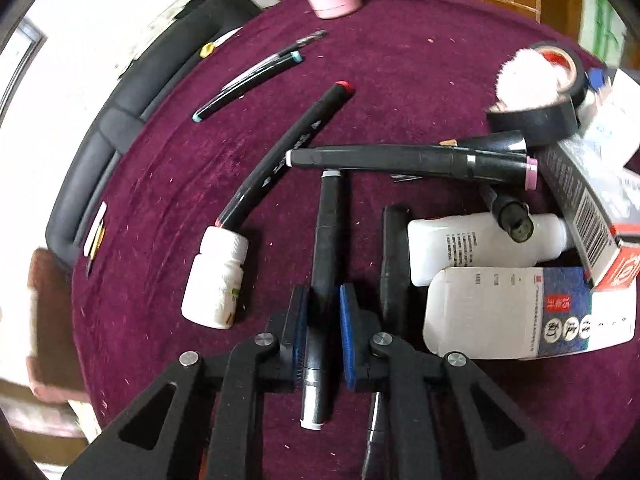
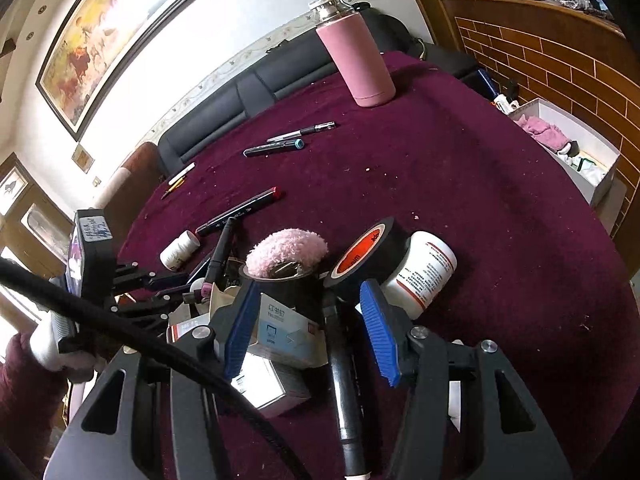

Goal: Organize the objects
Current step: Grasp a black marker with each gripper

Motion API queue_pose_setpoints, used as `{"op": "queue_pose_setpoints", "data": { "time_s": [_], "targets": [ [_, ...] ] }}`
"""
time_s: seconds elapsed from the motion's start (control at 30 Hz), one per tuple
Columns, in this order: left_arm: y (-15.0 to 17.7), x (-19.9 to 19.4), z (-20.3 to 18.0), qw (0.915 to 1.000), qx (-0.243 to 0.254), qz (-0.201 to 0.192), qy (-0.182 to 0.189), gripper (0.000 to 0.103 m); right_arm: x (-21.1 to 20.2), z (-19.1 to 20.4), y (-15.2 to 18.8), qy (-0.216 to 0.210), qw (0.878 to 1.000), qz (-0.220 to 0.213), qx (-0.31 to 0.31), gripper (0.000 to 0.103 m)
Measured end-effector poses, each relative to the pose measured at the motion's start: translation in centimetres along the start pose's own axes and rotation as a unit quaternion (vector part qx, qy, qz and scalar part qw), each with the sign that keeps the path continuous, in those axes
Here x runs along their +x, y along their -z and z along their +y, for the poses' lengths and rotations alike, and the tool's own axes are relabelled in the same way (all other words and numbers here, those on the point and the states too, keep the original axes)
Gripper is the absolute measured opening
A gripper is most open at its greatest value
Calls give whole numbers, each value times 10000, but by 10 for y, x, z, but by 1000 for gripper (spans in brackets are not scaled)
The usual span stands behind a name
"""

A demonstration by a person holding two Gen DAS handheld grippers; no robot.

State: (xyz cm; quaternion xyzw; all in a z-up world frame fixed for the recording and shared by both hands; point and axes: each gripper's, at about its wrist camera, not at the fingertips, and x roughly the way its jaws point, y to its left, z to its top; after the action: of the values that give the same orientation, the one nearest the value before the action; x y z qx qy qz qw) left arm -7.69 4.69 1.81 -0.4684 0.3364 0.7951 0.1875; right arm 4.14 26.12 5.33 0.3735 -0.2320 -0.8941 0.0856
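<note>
My left gripper [image 1: 323, 305] is shut on a black marker [image 1: 326, 240] that lies lengthwise between the blue pads on the maroon tablecloth [image 1: 400, 80]. More black markers lie around it: one with a red cap [image 1: 280, 152], one crosswise with a pink end [image 1: 408, 160]. A small white pill bottle [image 1: 216, 280] lies to the left. My right gripper [image 2: 308, 320] is open over a pile: a blue-and-white staple box [image 2: 280, 328], a black marker [image 2: 344, 380] and a black tape roll [image 2: 360, 260]. Nothing is held in it.
A pink thermos [image 2: 356, 60] stands at the far side. Two pens [image 2: 288, 140] lie mid-table. A white jar [image 2: 424, 272], a pink fluffy ball in a tape roll [image 2: 286, 252], a white bottle [image 1: 480, 248] and cartons [image 1: 520, 312] crowd the pile. A white box [image 2: 568, 148] sits off the table at the right.
</note>
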Motion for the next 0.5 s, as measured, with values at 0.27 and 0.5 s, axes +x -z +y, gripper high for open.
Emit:
{"op": "queue_pose_setpoints", "data": {
  "time_s": [0.27, 0.5],
  "targets": [
    [46, -59, 33, 9844, -1427, -653, 795, 11, -7, 36, -23, -81, 9988, 142, -453, 53],
    [110, -117, 63, 9583, -2241, -1301, 1202, 12, 79, 103, -62, -22, 9843, 1162, -1326, 53]
  ]
}}
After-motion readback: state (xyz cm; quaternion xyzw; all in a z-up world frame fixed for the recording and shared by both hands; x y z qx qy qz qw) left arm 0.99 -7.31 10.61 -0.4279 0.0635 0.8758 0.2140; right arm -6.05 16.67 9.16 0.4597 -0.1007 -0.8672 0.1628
